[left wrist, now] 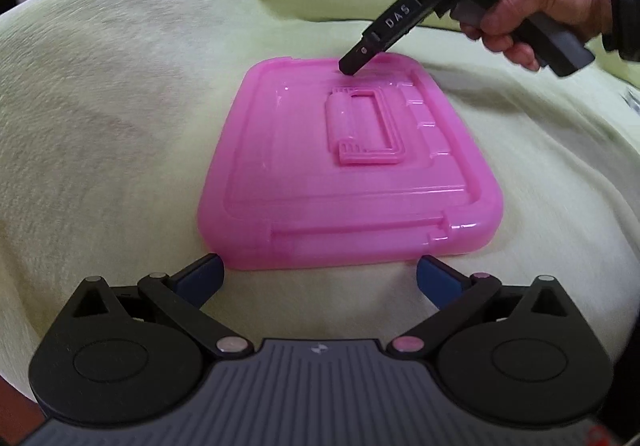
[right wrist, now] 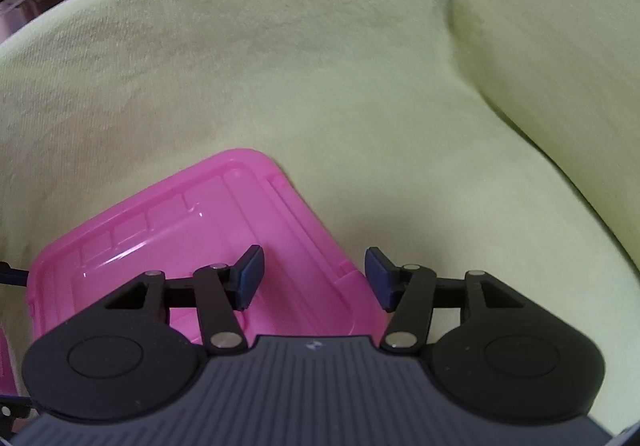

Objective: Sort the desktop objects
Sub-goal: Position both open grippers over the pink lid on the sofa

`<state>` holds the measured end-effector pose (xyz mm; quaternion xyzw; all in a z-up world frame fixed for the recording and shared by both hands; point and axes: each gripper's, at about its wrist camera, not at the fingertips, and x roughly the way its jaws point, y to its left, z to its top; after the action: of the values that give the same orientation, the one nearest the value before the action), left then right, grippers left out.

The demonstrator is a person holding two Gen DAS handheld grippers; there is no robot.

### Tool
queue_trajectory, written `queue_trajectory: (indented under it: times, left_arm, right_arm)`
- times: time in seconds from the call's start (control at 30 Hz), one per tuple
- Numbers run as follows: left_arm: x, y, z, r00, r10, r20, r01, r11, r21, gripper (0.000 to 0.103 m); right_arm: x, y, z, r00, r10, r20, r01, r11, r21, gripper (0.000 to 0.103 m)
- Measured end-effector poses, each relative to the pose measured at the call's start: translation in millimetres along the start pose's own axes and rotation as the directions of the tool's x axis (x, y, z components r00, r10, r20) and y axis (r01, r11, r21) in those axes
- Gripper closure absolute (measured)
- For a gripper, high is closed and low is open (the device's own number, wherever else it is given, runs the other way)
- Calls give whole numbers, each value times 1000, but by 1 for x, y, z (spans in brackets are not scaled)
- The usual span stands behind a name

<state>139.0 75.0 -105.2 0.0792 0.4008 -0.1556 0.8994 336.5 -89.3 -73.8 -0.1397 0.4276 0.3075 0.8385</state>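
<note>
Pink lid [left wrist: 348,170] lying flat on pale green fabric [left wrist: 100,126], folded handle [left wrist: 362,126] uppermost. Left gripper [left wrist: 320,278]: jaws spread wide, empty, blue pads [left wrist: 202,280] just short of lid's near edge, contact not confirmed. Right gripper [right wrist: 314,278]: jaws apart, holding nothing; one blue pad [right wrist: 250,276] over lid surface [right wrist: 192,246], the other beyond its edge above fabric [right wrist: 320,86]. Seen from left wrist, right gripper's finger tip [left wrist: 354,64] at or touching lid's far edge; hand [left wrist: 540,10] on grip. Green cushion [right wrist: 560,46] rising behind.
</note>
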Motion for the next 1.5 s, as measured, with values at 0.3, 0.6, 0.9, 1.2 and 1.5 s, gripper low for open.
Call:
queue_trajectory:
  times: [0.3, 0.6, 0.9, 1.2, 1.5]
  left_arm:
    - [-14, -31, -4, 996, -58, -73, 65, 993, 103, 1]
    - [-26, -44, -4, 996, -64, -66, 71, 991, 112, 1]
    - [-20, -35, -5, 996, -55, -72, 58, 998, 38, 1]
    - [-9, -37, -7, 991, -103, -81, 109, 991, 76, 0]
    - [-18, -56, -15, 988, -96, -117, 124, 959, 255, 0]
  right_arm:
    - [-82, 5, -96, 998, -39, -40, 43, 992, 115, 52]
    - [-129, 41, -146, 999, -18, -29, 20, 997, 78, 54]
    - [-118, 5, -87, 992, -6, 130, -4, 997, 79, 51]
    - [-50, -4, -53, 997, 69, 29, -71, 995, 68, 34]
    - [-86, 0, -97, 999, 15, -31, -9, 987, 161, 32]
